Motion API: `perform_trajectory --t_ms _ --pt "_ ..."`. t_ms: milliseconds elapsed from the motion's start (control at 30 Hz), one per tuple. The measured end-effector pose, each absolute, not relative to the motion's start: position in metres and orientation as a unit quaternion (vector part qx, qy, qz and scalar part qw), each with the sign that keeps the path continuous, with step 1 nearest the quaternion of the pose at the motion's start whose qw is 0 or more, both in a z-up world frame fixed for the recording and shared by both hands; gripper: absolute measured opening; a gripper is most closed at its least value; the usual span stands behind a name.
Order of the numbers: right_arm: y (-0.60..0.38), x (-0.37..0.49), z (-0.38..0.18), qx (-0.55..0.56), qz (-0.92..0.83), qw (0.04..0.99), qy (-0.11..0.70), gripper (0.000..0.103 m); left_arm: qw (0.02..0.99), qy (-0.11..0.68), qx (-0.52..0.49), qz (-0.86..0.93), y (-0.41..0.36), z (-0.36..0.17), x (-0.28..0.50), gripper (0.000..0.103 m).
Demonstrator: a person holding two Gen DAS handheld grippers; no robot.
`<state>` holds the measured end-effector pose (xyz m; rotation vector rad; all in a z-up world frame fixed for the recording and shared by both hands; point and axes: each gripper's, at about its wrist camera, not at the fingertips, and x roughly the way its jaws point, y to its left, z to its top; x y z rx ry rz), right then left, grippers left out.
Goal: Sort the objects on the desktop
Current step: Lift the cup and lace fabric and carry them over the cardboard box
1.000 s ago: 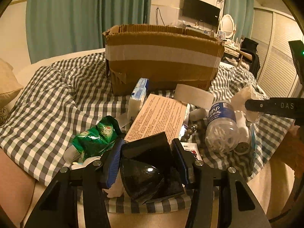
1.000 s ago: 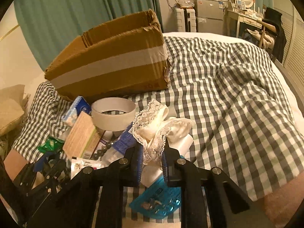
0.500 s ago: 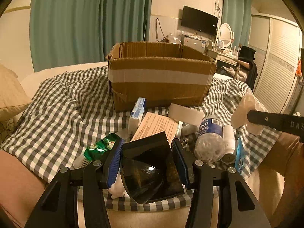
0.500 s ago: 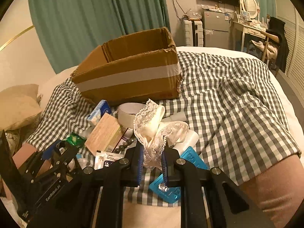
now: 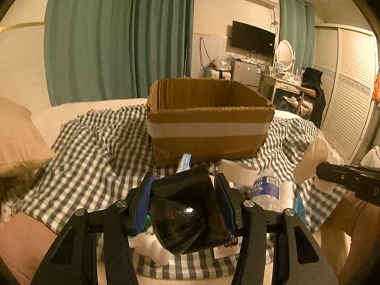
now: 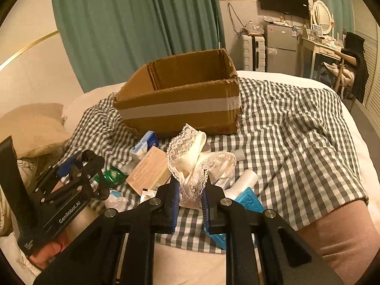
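Cardboard box (image 5: pixel 209 128) at frame centre, dead ahead and above both sets of fingers, open top visible.

Left gripper (image 5: pixel 186 205) clamped on dark glossy case (image 5: pixel 187 213); right gripper (image 6: pixel 188 200) pinching lace cloth (image 6: pixel 194 163).

Against earlier frames: both loads higher off bed (image 6: pixel 296 128), box rim lower in frame, interior now showing.

Both views are dim and cast in warm yellow-orange indoor light, with no lamp visible. Fisheye distortion bends the teal curtains (image 5: pixel 118 40) and walls, and black vignetting fills the corners. A small glare spot sits on the glossy dark object (image 5: pixel 187 210) at lower centre. Focus is fairly sharp, shadows soft.
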<state>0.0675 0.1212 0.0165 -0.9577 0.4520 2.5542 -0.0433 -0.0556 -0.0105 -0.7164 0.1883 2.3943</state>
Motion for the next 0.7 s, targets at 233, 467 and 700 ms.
perform_trajectory --t_ms 233,467,700 --pt "0.121 0.060 0.038 -0.323 0.919 0.174 0.147 0.015 0.314 0.068 -0.255 0.912 -0.047 0.010 -0.054 0.053" --pt "0.126 0.047 0.059 -0.304 0.929 0.161 0.135 0.015 0.320 0.066 -0.230 0.917 -0.032 0.036 -0.071 0.053" --pt "0.137 0.031 0.070 -0.296 0.934 0.153 0.130 0.015 0.327 0.062 -0.215 0.918 -0.016 0.059 -0.092 0.053"
